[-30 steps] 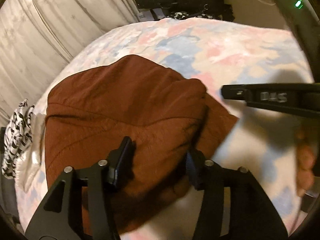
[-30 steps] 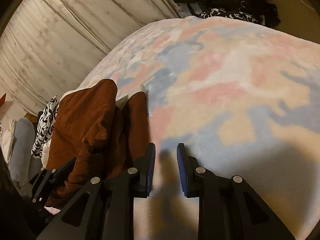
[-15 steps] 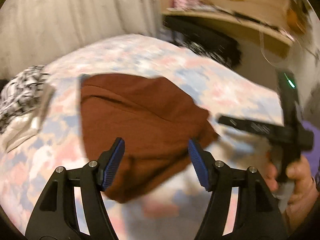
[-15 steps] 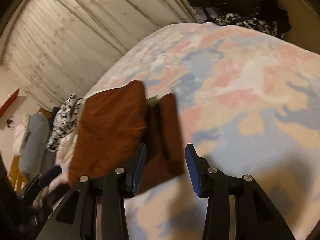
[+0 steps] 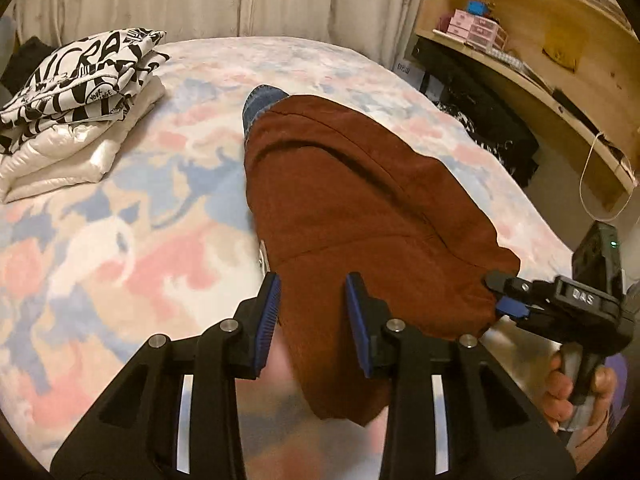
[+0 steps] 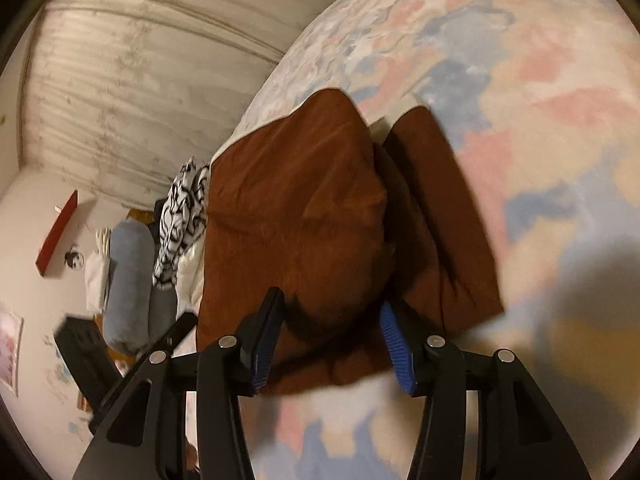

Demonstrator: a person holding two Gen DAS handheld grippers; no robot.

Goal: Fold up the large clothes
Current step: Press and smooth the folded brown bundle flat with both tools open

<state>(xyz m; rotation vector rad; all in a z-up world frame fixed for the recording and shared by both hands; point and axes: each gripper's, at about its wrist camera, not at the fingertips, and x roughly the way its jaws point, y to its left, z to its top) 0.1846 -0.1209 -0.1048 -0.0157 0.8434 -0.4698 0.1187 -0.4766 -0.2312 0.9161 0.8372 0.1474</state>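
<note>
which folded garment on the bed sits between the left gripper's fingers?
The rust-brown folded garment, lying mid-bed. The black-and-white printed garment and cream padded one are stacked far off to the left.

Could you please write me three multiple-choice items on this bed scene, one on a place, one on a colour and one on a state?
1. Where does the stack of folded clothes lie, seen from the left wrist camera?
A. At the far left of the bed
B. On the wooden shelf
C. On top of the brown garment

2. What colour is the garment being folded?
A. Green
B. Rust brown
C. Yellow

3. How does the right gripper stand?
A. Clamped on the striped top
B. Jaws apart over the garment's near edge
C. Shut on bare blanket

Answers:
1 A: the black-and-white top and the white piece under it sit at the bed's far left.
2 B: the cloth is rust brown in both views.
3 B: its blue pads stand apart, cloth showing between them.
</note>
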